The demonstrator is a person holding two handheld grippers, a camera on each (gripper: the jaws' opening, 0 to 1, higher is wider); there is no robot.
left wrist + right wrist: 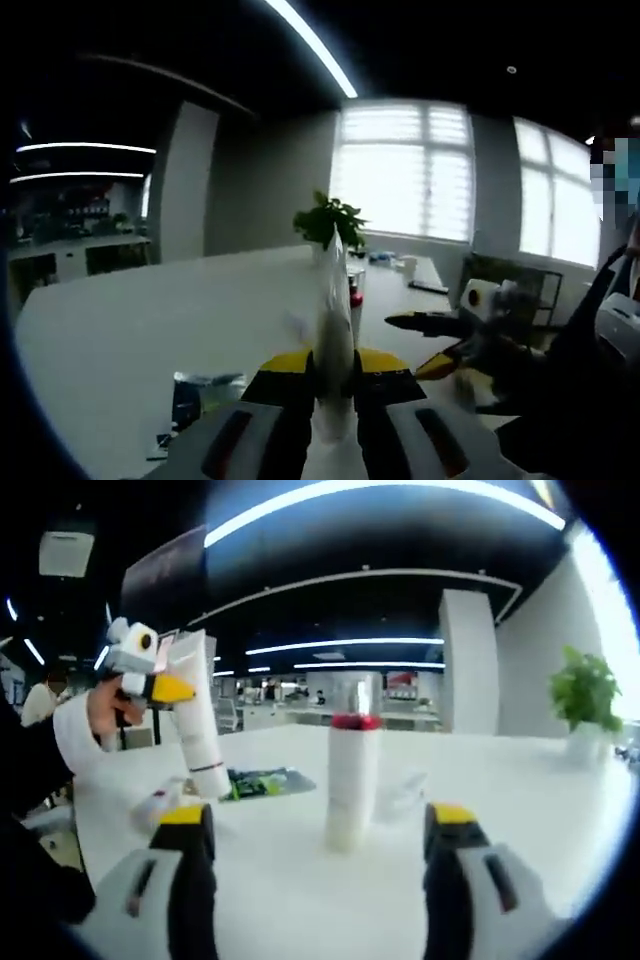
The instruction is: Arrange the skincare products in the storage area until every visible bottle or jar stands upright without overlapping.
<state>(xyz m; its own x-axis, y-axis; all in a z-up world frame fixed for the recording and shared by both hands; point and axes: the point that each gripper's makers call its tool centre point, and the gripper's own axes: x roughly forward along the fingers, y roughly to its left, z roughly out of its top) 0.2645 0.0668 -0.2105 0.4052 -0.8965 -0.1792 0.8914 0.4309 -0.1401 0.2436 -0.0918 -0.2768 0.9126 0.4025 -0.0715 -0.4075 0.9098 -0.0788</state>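
Observation:
My left gripper (335,368) is shut on a white tube (334,320), held upright above the white table (150,320). In the right gripper view the same left gripper (160,685) holds that tube (198,730) at the upper left, in a person's hand. A tall white bottle (352,780) with a red band and silver cap stands upright on the table, just beyond my open right gripper (318,820). Part of that bottle (356,292) peeks out behind the tube. The right gripper (432,335) comes in from the right, jaws apart.
A dark green packet (255,783) lies flat on the table behind the tube, also seen as a packet (205,395). A small white item (155,805) lies near the table edge. A potted plant (330,222) stands far back, with small clutter beside it.

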